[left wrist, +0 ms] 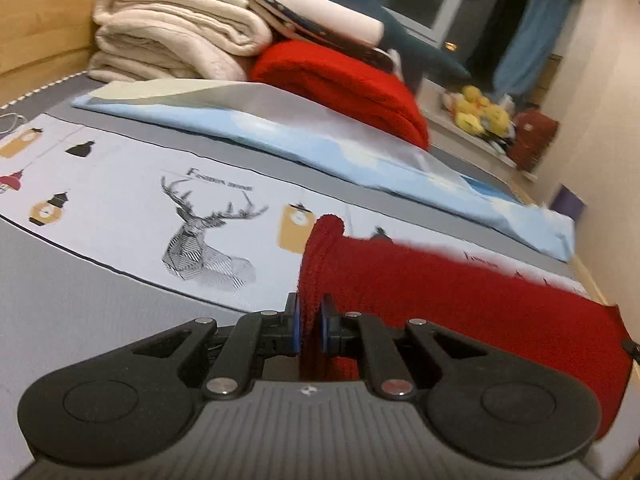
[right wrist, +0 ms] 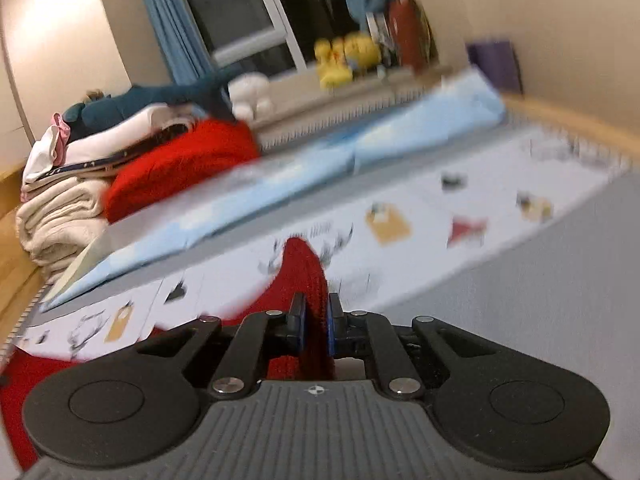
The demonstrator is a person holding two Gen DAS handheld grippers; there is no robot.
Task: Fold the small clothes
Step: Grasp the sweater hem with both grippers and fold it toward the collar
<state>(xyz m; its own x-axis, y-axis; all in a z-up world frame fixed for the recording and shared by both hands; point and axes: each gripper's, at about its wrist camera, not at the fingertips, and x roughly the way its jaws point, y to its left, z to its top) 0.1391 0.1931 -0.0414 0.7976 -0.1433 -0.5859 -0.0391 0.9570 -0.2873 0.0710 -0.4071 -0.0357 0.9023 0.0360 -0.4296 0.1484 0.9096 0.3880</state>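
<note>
Red knit garment (left wrist: 460, 304) stretched sideways, left tool (left wrist: 309, 320) pinching its edge

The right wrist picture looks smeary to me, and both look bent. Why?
Right wrist view: motion blur smears the printed sheet and yellow toys, while the right gripper stays sharp. Left wrist view: crisper, the deer print is readable, only the red cloth edge smears. Both: fisheye curving, warm indoor light.

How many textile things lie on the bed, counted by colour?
Red: 2, the red cloth clamped in both the left gripper and the right gripper, and the folded red blanket
Cream: 1, the folded cream blanket
Light blue: 1, the light blue sheet
Total: 4
</note>
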